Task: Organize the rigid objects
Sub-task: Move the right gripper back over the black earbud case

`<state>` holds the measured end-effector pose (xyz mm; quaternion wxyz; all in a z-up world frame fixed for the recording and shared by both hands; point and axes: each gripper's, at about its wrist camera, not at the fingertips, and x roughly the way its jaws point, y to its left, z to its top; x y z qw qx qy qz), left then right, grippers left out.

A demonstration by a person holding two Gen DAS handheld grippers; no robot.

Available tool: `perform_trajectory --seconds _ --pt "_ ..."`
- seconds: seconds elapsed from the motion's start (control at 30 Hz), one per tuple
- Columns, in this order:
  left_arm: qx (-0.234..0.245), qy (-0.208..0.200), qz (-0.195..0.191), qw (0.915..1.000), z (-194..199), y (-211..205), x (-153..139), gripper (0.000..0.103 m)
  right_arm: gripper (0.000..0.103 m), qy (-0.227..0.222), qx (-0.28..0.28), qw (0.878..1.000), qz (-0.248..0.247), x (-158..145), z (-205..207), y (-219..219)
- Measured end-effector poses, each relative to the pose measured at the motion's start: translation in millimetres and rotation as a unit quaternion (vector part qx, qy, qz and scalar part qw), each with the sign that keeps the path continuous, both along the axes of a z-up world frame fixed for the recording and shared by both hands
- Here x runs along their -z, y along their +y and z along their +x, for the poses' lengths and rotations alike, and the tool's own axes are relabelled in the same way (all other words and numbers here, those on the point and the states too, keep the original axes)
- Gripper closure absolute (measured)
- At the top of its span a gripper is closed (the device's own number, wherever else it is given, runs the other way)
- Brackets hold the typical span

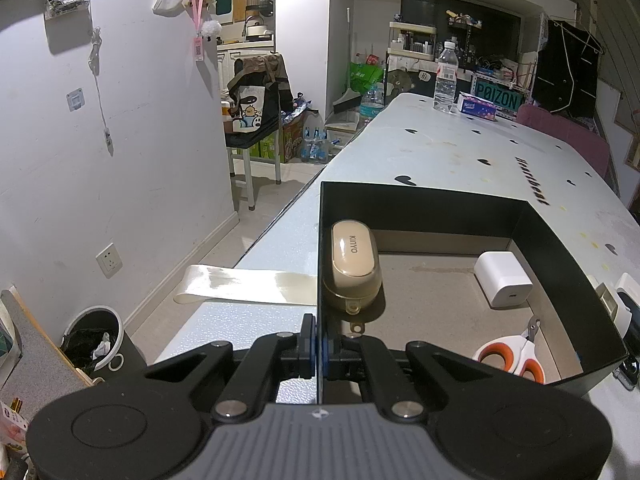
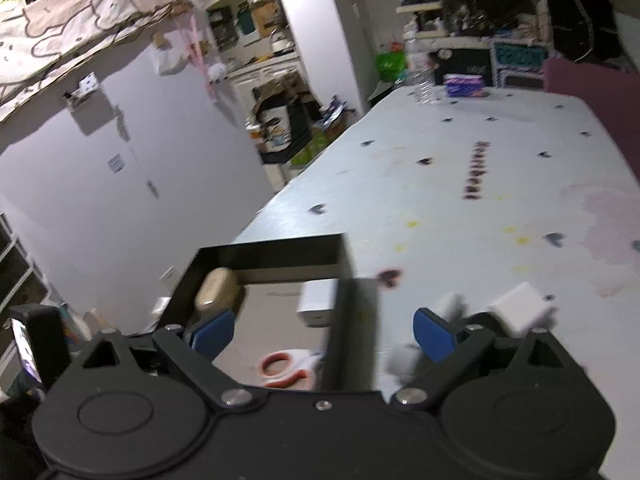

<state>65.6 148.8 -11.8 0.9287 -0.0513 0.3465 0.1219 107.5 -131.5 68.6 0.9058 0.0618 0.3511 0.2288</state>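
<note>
A long white table (image 1: pixel 460 152) with little black hearts fills a messy room, and a black box (image 1: pixel 432 208) with an open top sits near its front corner. Inside the box a tan case (image 1: pixel 354 264) leans on the left wall, a white charger (image 1: pixel 504 278) sits by the right wall, and orange-handled scissors (image 1: pixel 514 356) lie at the front. The left gripper (image 1: pixel 319 350) is pinched tight on the box's left wall, and the right gripper (image 2: pixel 324 336) has its blue jaws wide apart, holding nothing, above the box's right wall, with small white blocks (image 2: pixel 520 308) on the table just right of the box.
</note>
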Motion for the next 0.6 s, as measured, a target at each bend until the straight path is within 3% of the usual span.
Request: perform_trajectory --seconds 0.17,0.47,0.6 --pt "0.0 0.0 0.0 1.0 0 0 0 0.1 0.0 -0.028 0.038 0.999 -0.015 7 0 -34" --pt "0.0 0.0 0.0 1.0 0 0 0 0.1 0.0 -0.023 0.117 0.992 -0.043 47 20 -76" --pt "0.0 0.0 0.0 1.0 0 0 0 0.1 0.007 -0.024 0.127 0.99 -0.062 71 27 -84"
